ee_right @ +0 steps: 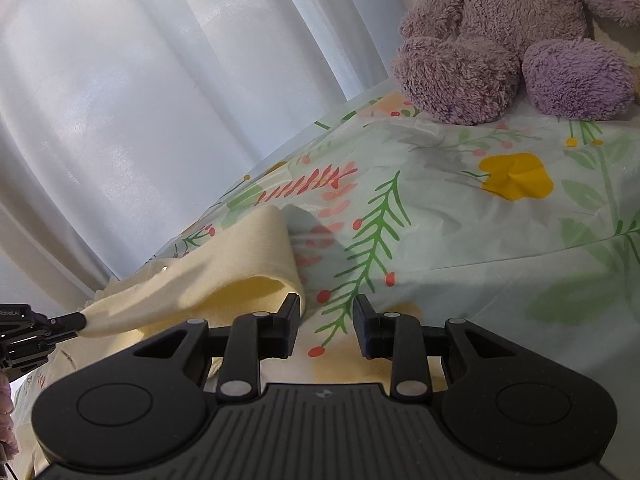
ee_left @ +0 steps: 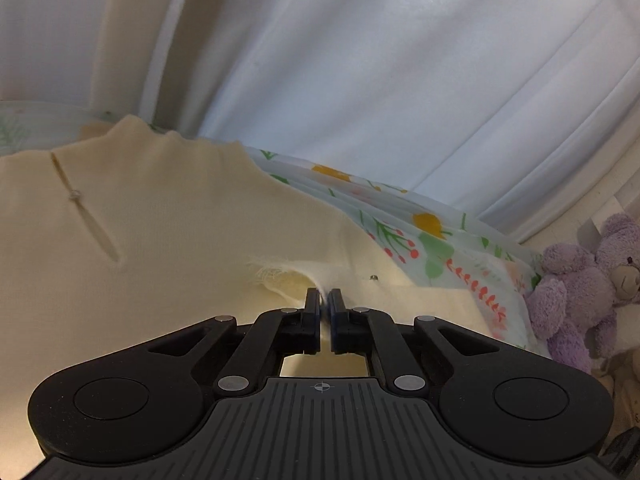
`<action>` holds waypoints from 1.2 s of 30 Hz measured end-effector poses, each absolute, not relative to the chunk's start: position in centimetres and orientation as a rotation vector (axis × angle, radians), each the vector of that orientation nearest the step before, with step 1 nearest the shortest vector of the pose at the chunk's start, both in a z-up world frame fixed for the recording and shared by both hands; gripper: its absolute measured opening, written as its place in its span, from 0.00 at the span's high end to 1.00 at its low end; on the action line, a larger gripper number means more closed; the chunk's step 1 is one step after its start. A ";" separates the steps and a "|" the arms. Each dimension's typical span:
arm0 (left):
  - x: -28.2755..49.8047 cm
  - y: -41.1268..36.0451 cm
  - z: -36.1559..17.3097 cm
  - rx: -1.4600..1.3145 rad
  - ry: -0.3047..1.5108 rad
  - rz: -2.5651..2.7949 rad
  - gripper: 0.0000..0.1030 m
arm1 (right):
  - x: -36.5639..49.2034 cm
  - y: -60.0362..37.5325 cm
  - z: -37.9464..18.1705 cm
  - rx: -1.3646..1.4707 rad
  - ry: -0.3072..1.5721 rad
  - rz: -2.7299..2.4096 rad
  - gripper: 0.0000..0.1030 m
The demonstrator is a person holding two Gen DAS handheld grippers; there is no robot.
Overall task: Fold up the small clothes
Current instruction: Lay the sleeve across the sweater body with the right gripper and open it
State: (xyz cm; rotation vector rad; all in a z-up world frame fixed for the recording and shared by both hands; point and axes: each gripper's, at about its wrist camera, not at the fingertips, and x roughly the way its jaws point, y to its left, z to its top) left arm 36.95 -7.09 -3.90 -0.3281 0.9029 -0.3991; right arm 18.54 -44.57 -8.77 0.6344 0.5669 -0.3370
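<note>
Left wrist view shows the left hand-held gripper (ee_left: 324,300) with its jaws pressed together on a frayed edge of the cream garment (ee_left: 160,232), so this edge can be lifted for a fold. The garment lies spread on the floral bed sheet (ee_left: 436,248), its buttoned neck slit to the far left. In the right wrist view the same gripper pulls a corner up from the left, and the cloth curls into a loop. The right hand-held gripper (ee_right: 327,312) stands narrowly apart and holds nothing; it hovers over the sheet just right of the loop, probably waiting to help. A purple teddy bear (ee_right: 516,40) sits far right, before the white curtain (ee_right: 140,100).
</note>
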 end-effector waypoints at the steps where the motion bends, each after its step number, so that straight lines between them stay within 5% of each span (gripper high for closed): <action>1: 36.8 -6.3 -3.8 -0.304 0.895 -0.345 0.94 | 18.6 -44.4 -8.8 0.627 0.573 -0.340 0.71; 3: 36.8 -5.0 -4.2 -0.302 0.887 -0.286 0.92 | 18.7 -44.2 -8.9 0.626 0.577 -0.344 0.71; 6: 37.8 -4.4 -6.1 -0.378 0.975 -0.323 0.73 | 18.7 -43.8 -8.9 0.622 0.588 -0.339 0.71; 8: 38.2 -4.9 -7.2 -0.383 0.985 -0.331 0.51 | 18.8 -43.3 -8.7 0.593 0.593 -0.330 0.71; 12: 38.7 -5.7 -7.8 -0.364 0.963 -0.312 0.62 | 18.9 -42.7 -8.2 0.555 0.598 -0.331 0.71; 13: 38.9 -5.9 -7.9 -0.353 0.967 -0.314 0.96 | 18.8 -42.6 -8.1 0.551 0.600 -0.327 0.71; 18: 38.1 -5.2 -6.1 -0.324 0.905 -0.313 0.95 | 19.2 -41.7 -7.3 0.557 0.605 -0.272 0.71; 22: 37.3 -2.7 -4.1 -0.340 0.859 -0.306 0.95 | 20.6 -40.6 -7.2 0.691 0.615 -0.116 0.57; 36: 34.4 8.0 -3.8 -0.261 0.850 -0.063 0.95 | 25.5 -37.2 -9.4 0.933 0.706 0.082 0.58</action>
